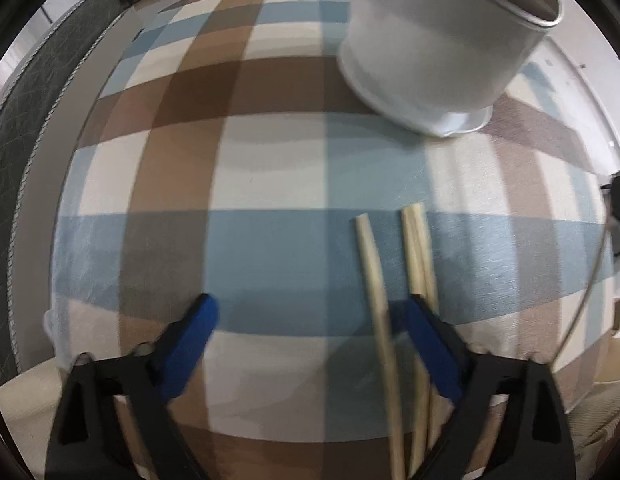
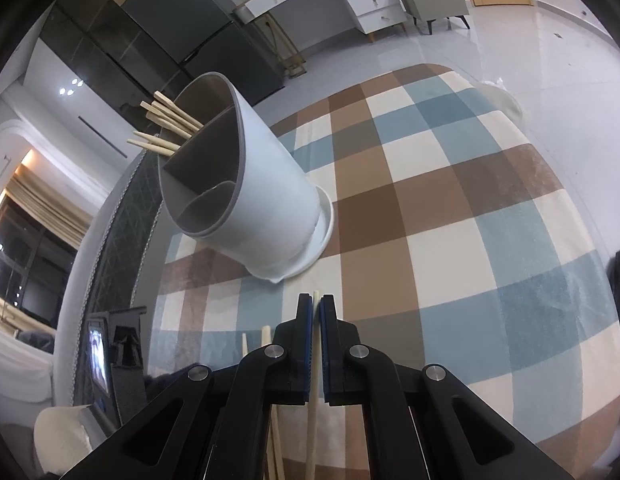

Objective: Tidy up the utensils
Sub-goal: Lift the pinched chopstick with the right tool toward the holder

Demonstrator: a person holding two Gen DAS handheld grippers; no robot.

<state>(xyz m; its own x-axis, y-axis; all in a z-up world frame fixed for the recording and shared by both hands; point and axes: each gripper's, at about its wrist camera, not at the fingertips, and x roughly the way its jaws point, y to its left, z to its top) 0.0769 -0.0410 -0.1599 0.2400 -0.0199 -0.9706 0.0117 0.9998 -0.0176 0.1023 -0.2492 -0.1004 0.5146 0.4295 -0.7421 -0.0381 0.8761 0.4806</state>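
Chopsticks of pale wood are seen lying on a checked tablecloth of blue, brown and cream, directly below the left gripper. Its blue-padded jaws are spread wide and nothing is pressed between them: one stick lies between the jaws, close to the right-hand finger, and the others are partly covered by that finger. Whether the finger touches them cannot be told, since the view is blurred. Ahead of this gripper and to its right, a white utensil holder is seen standing on the cloth.

From the right gripper, a single chopstick is clamped between jaws drawn almost fully together, its tip showing just past the fingertips. Two more loose sticks lie on the cloth just to the left of this gripper. Ahead and to the left the same holder is seen, with grey dividers inside; a bundle of chopsticks is stored in its far compartment, while the nearer compartments appear bare. A dark chair back is seen beyond the table edge on the left.
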